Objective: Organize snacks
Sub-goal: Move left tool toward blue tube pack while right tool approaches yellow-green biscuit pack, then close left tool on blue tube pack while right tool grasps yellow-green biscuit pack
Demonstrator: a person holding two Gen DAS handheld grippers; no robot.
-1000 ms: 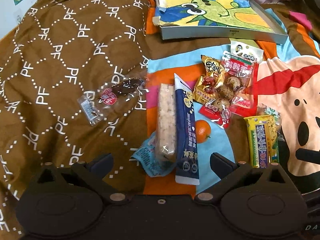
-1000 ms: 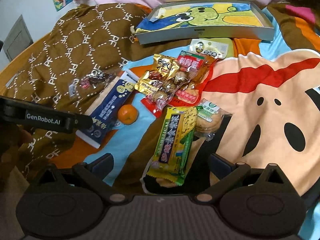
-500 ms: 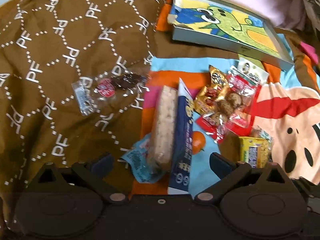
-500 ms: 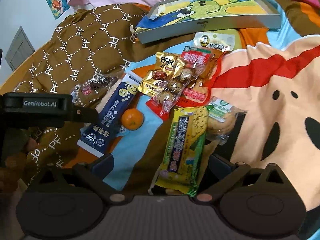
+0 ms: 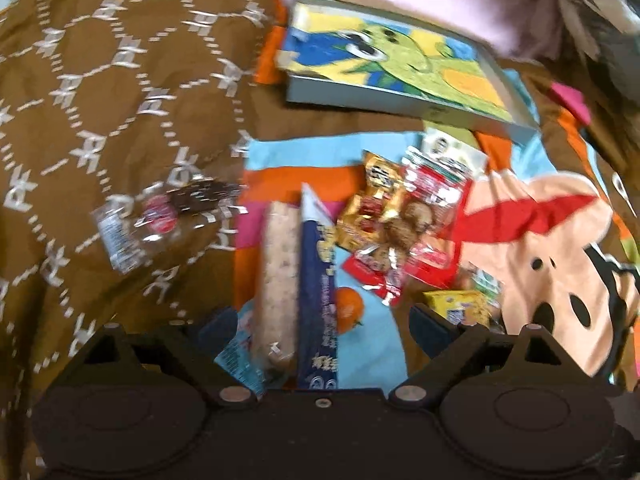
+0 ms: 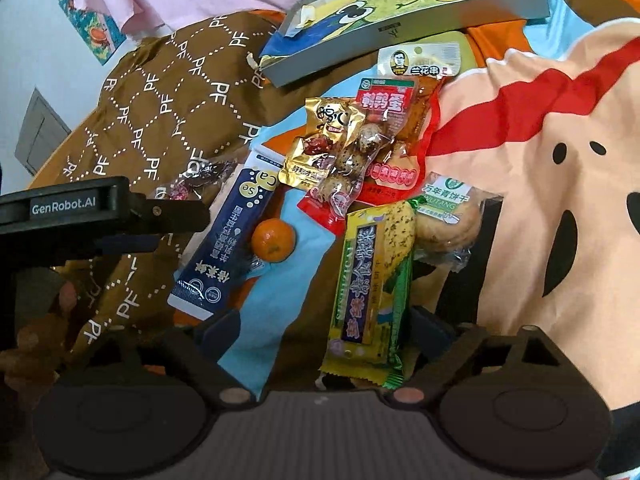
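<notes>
Left wrist view, blurred: left tongs [image 5: 320,322] spread wide, nothing between the tips. Straight ahead of them, a long beige grain bar [image 5: 278,276] in clear wrap lies lengthwise, touching a dark blue sachet [image 5: 318,280] on its right side. A small orange [image 5: 349,314] sits just right of the sachet, close to the right tip. Beyond, a heap of snack packets: gold one [image 5: 370,200], red one [image 5: 434,196], overlapping. A yellow wafer pack [image 5: 460,306] shows just past the right tip. Off to the left and ahead, a clear wrapper with a dark candy [image 5: 160,220] rests alone on the brown quilt [image 5: 100,100]. Farthest ahead, a shallow grey tray [image 5: 400,106] with a cartoon lining. Right wrist view, sharp: right tongs [image 6: 326,332] also spread wide, holding nothing. The yellow wafer pack [image 6: 372,280], green-edged with purple lettering, lies lengthwise between the tips, near end reaching them; whether it touches them, cannot tell. A round biscuit [image 6: 450,224] in clear wrap abuts it ahead-right. Orange [image 6: 273,239] ahead-left, touching the blue sachet [image 6: 228,240]. Gold packet [image 6: 324,148] and red packet [image 6: 384,120] piled farther ahead; tray [image 6: 400,28] beyond. The left tongs [image 6: 100,212] show at far left.
</notes>
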